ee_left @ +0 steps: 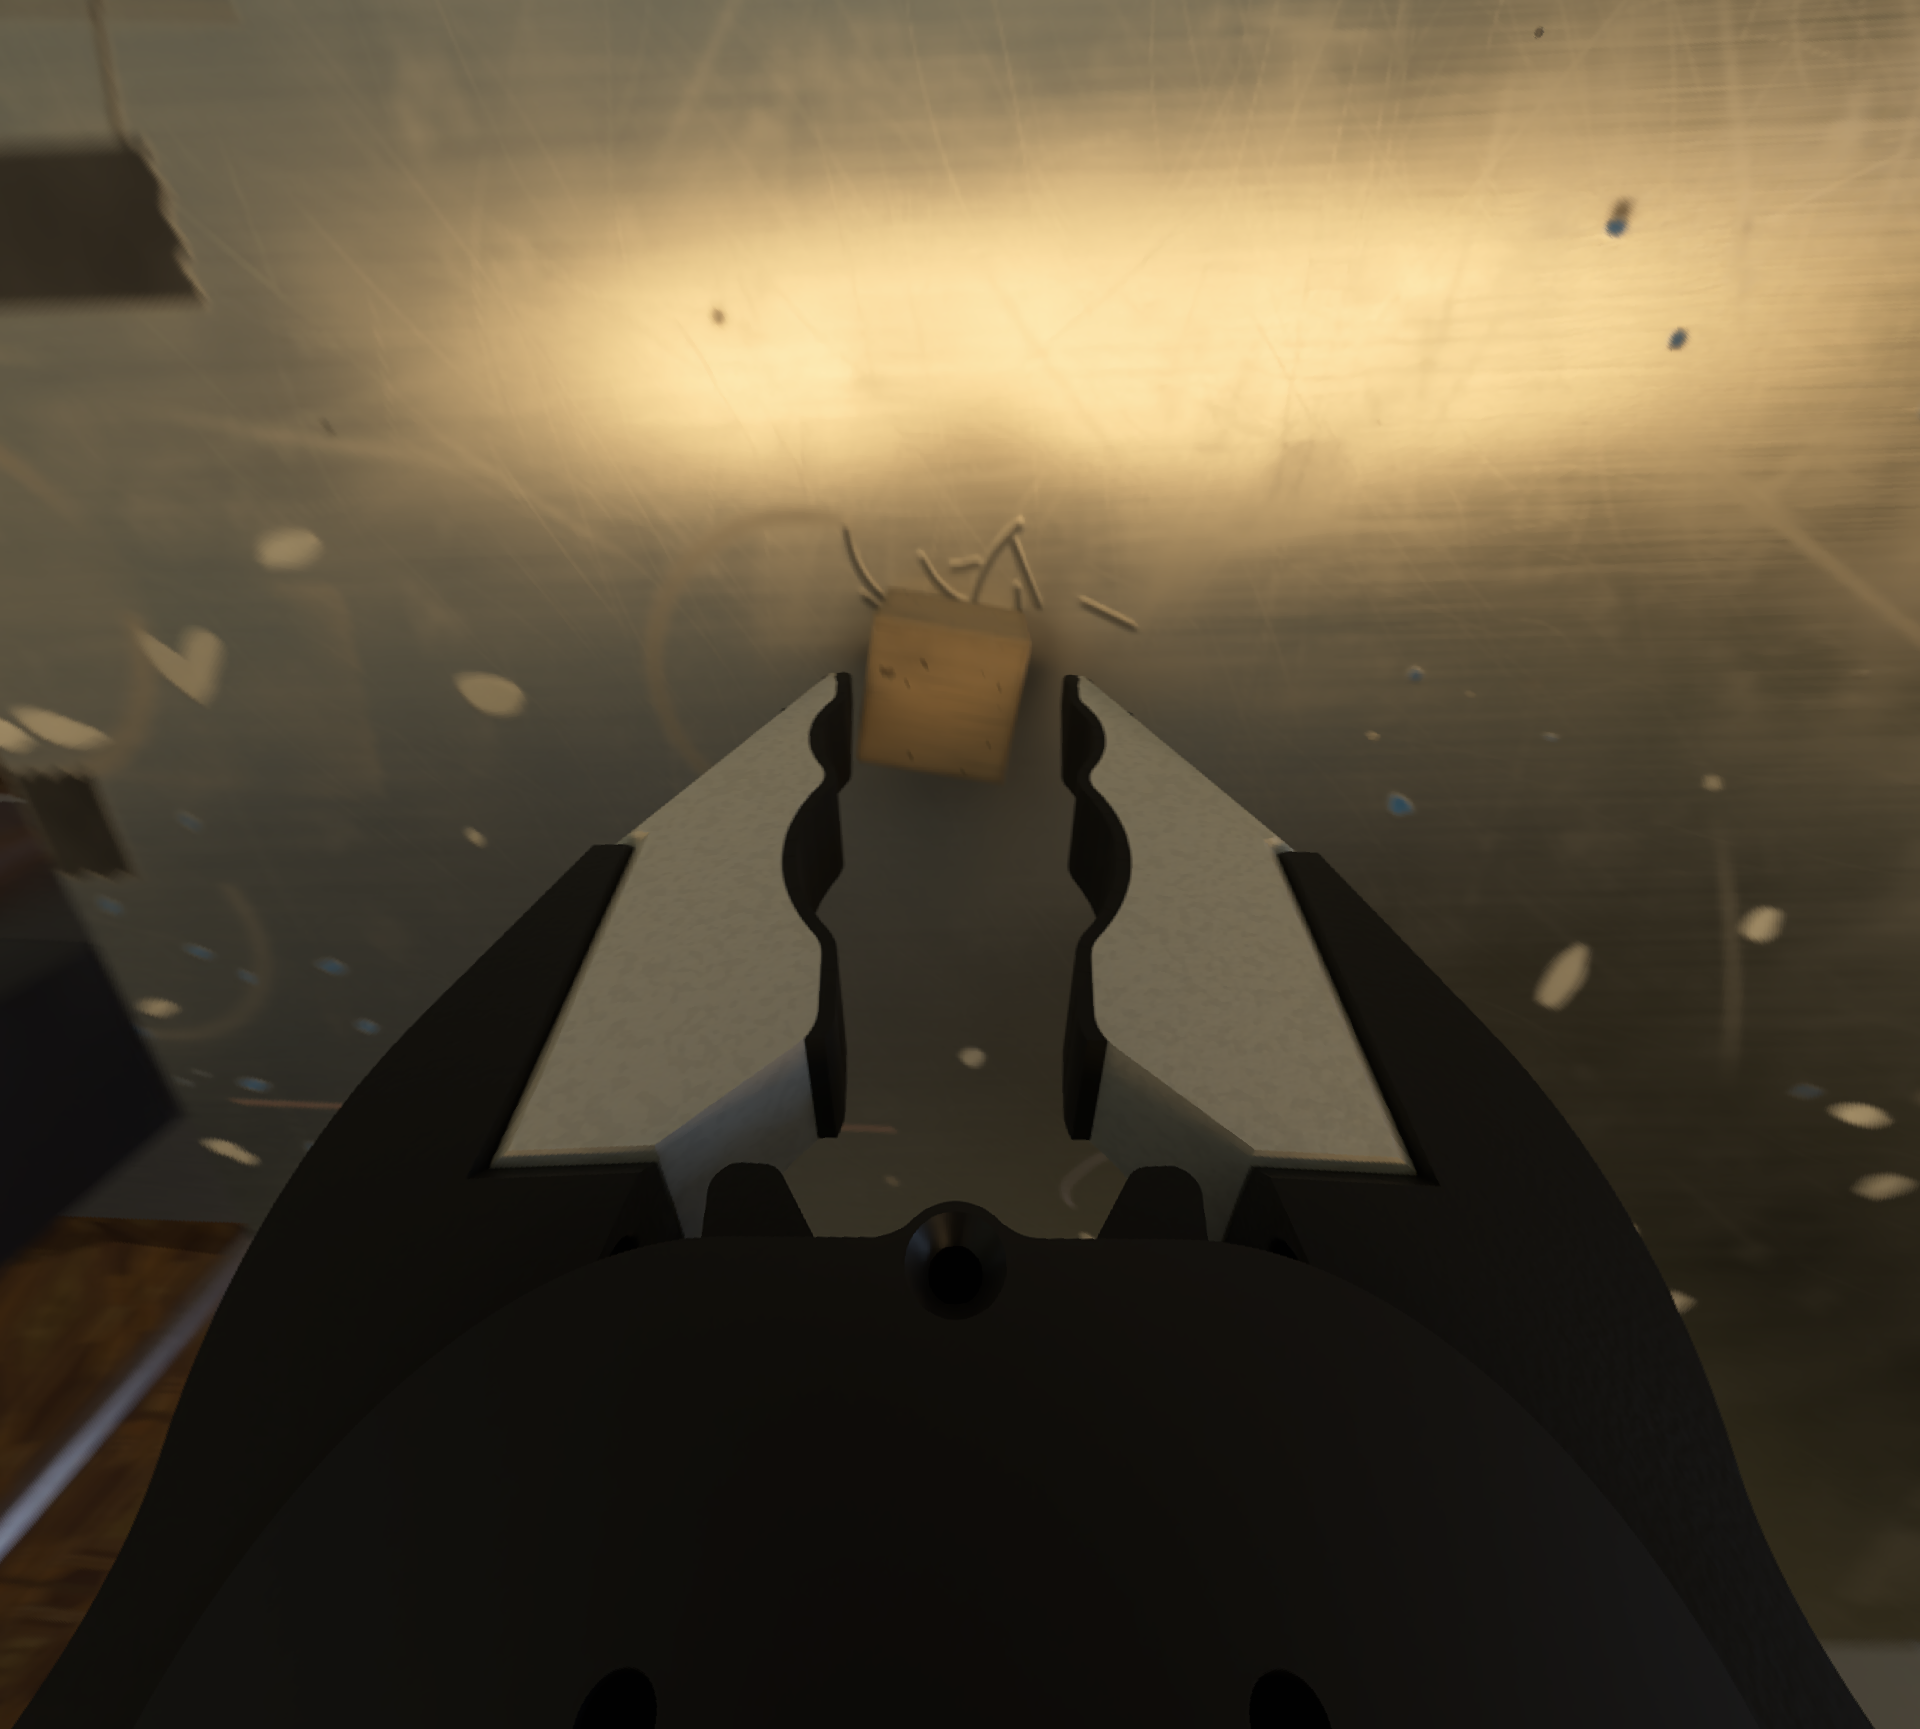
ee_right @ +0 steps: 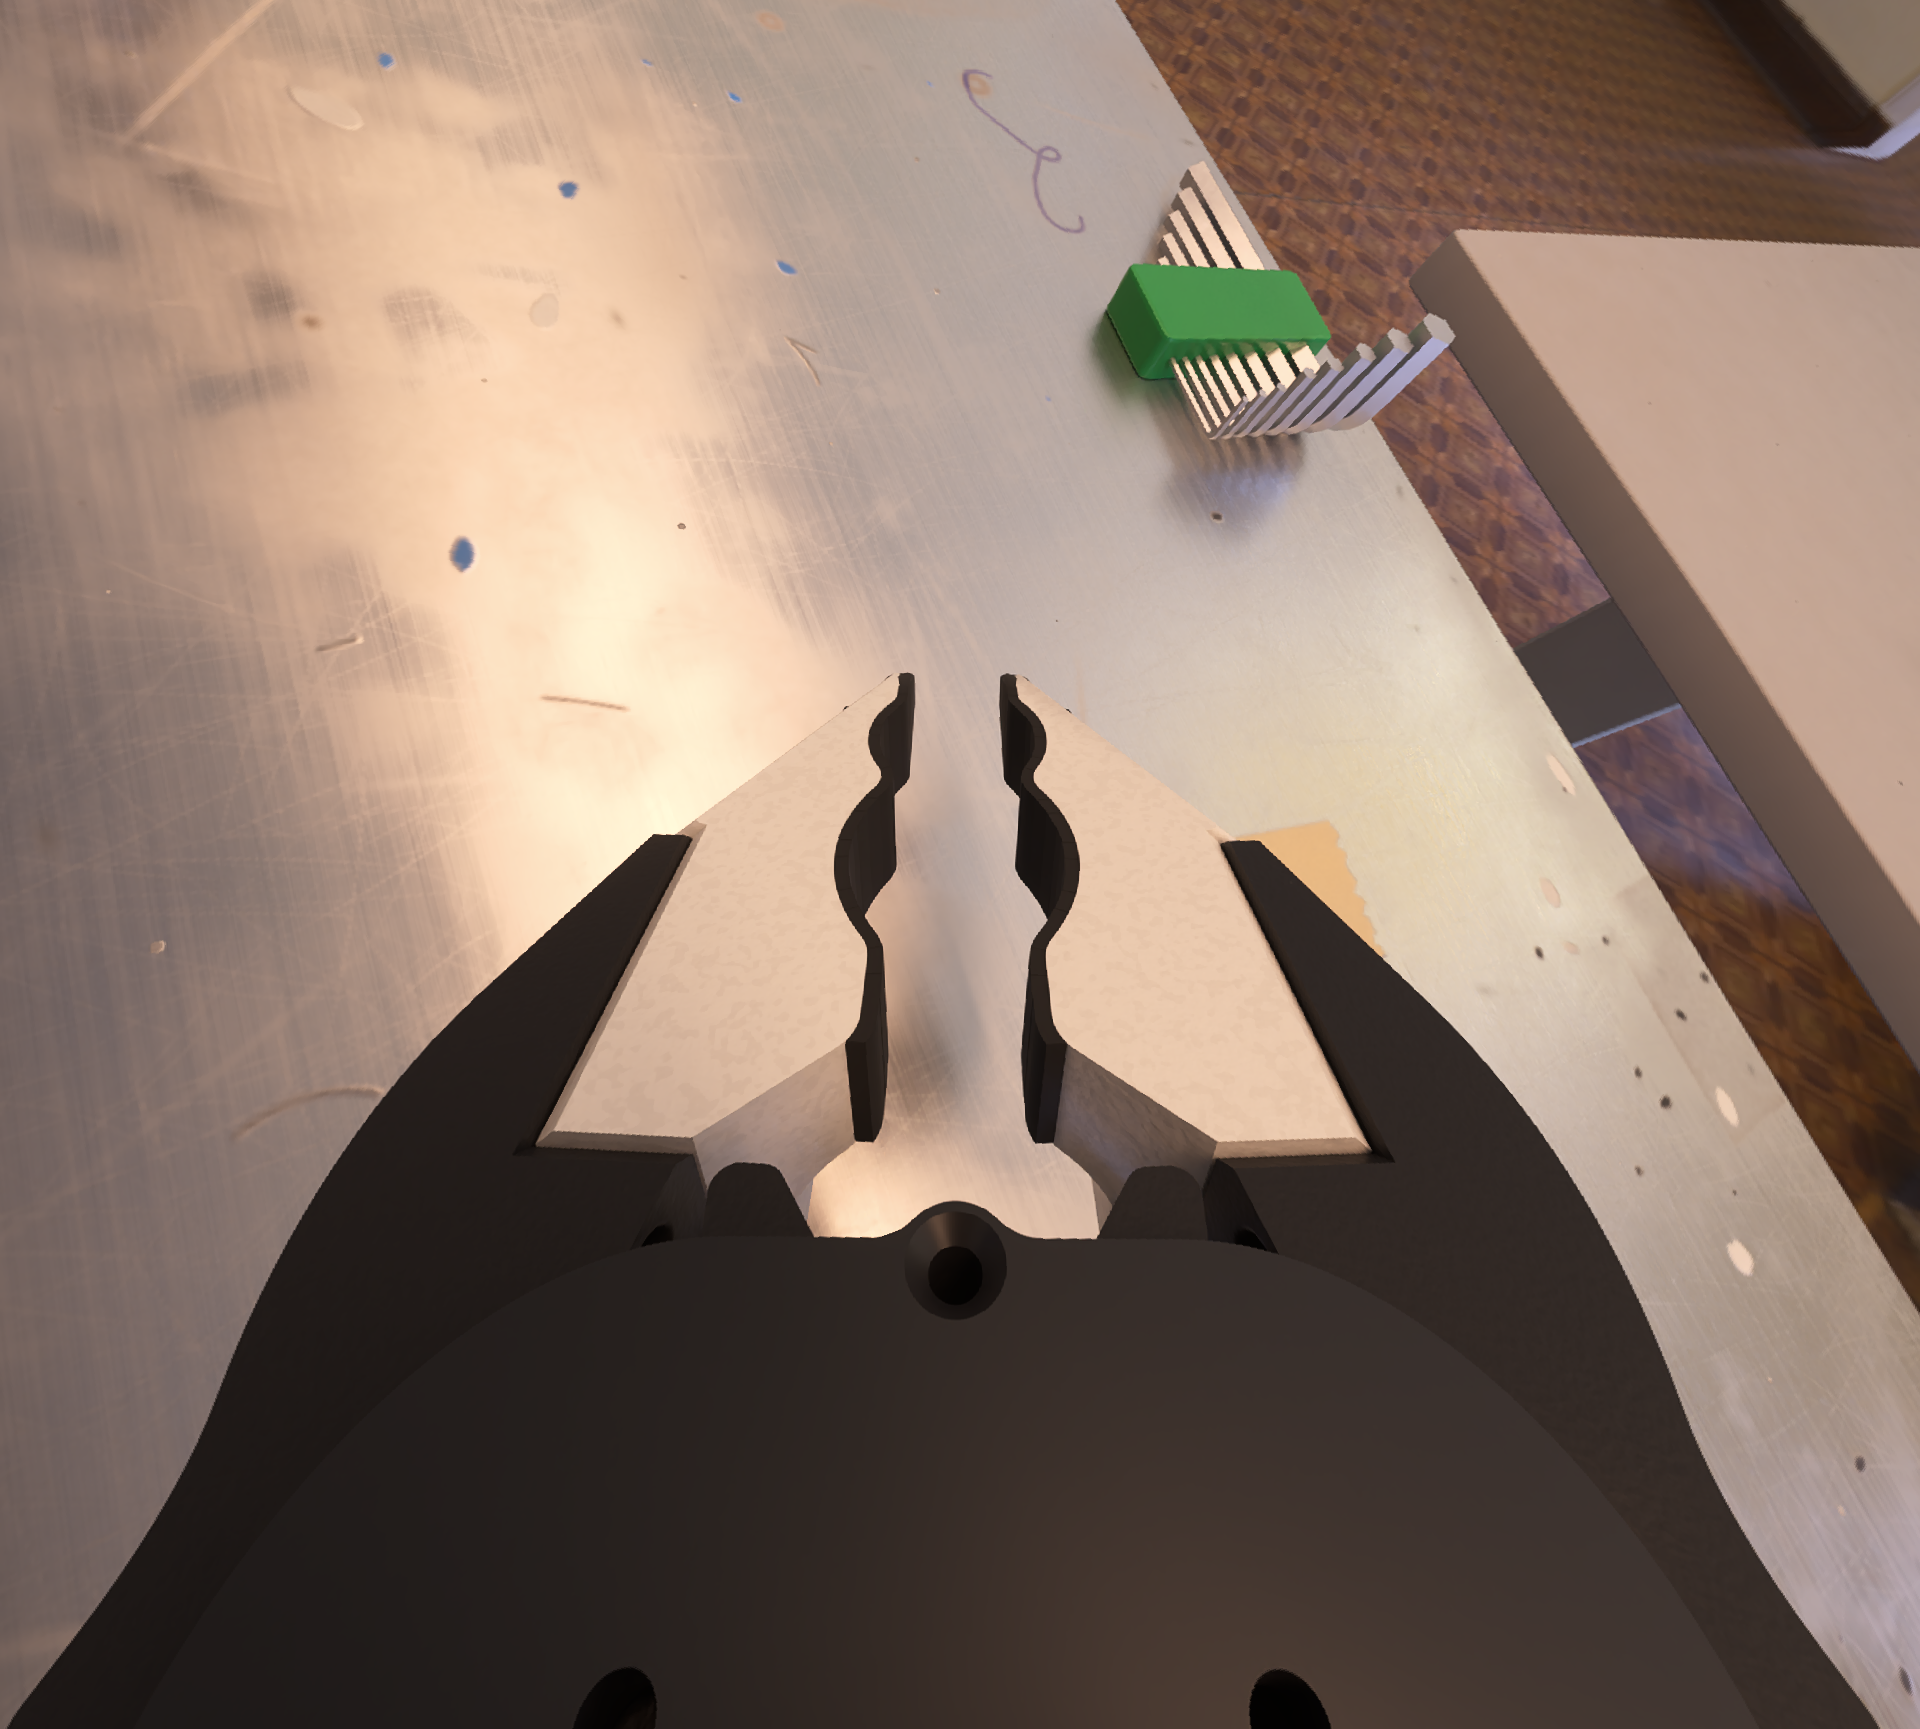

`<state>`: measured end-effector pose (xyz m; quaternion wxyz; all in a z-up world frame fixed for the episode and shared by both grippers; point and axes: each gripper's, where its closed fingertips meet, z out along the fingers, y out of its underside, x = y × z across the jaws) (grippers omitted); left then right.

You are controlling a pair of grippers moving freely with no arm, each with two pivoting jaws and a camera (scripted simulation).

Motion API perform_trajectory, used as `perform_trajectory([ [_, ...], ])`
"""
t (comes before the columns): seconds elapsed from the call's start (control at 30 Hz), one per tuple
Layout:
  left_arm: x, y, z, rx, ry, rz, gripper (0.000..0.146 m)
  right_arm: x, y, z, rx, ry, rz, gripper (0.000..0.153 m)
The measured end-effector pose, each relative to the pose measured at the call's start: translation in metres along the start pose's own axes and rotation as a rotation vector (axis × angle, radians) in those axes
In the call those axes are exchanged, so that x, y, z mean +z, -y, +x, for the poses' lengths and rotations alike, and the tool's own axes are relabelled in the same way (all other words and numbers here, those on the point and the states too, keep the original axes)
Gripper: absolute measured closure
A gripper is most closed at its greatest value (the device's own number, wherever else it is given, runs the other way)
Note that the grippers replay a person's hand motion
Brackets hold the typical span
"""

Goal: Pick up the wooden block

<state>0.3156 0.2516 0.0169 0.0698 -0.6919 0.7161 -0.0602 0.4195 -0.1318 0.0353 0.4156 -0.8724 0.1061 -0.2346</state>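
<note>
A small pale wooden block [ee_left: 940, 700] rests on the scratched metal table [ee_left: 1143, 349] in the left wrist view. My left gripper [ee_left: 954, 680] is open, with the block just beyond and between its two fingertips; the fingers do not touch it. My right gripper [ee_right: 956, 680] is open with a narrow gap and holds nothing, hovering over the metal table [ee_right: 520, 432]. The block does not show in the right wrist view.
A green holder with a row of metal hex keys [ee_right: 1226, 329] lies near the table's right edge. A tan paper scrap [ee_right: 1325, 869] lies right of the right fingers. A grey surface [ee_right: 1714, 484] stands beyond the patterned floor [ee_right: 1403, 38]. Dark objects [ee_left: 73, 225] sit at the left.
</note>
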Motion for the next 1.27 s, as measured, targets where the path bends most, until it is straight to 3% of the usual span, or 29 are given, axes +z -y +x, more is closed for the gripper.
perform_trajectory([
  [0.1,0.003,0.016,-0.008,0.144,0.089,0.045,0.113,0.0,-0.001,0.0,-0.001,0.001,-0.005,0.136],
  [0.23,0.003,0.017,-0.007,0.273,0.082,0.025,0.114,0.002,-0.005,-0.001,-0.004,0.004,-0.02,0.136],
  [0.5,0.001,-0.01,-0.01,0.11,-0.023,-0.058,0.092,0.002,-0.005,0.002,-0.003,-0.002,-0.022,0.136],
  [0.57,0.001,-0.01,-0.011,0.135,-0.022,-0.035,0.098,0.002,-0.005,0.002,0.001,-0.002,-0.02,0.137],
  [0.63,0.001,-0.006,-0.01,0.182,-0.025,-0.003,0.114,0.002,-0.005,0.002,0.002,-0.004,-0.02,0.137],
  [0.7,0.002,-0.001,-0.008,0.205,-0.027,0.035,0.114,0.001,-0.004,0.003,-0.001,-0.008,-0.017,0.137],
  [0.83,-0.013,0.025,-0.002,0.256,-0.032,0.221,0.114,-0.003,-0.002,0.006,0.011,-0.022,0.0,0.137],
  [0.97,-0.067,0.062,0.022,0.321,-0.064,0.534,0.114,-0.01,0.005,0.011,0.052,-0.021,0.045,0.136],
  [1.13,-0.149,0.075,0.121,0.576,-0.208,0.897,0.114,-0.029,0.031,0.009,0.103,0.03,0.187,0.133],
  [1.27,-0.178,0.06,0.214,0.717,-0.421,1.072,0.114,-0.05,0.055,0.004,0.168,0.105,0.324,0.128],
])
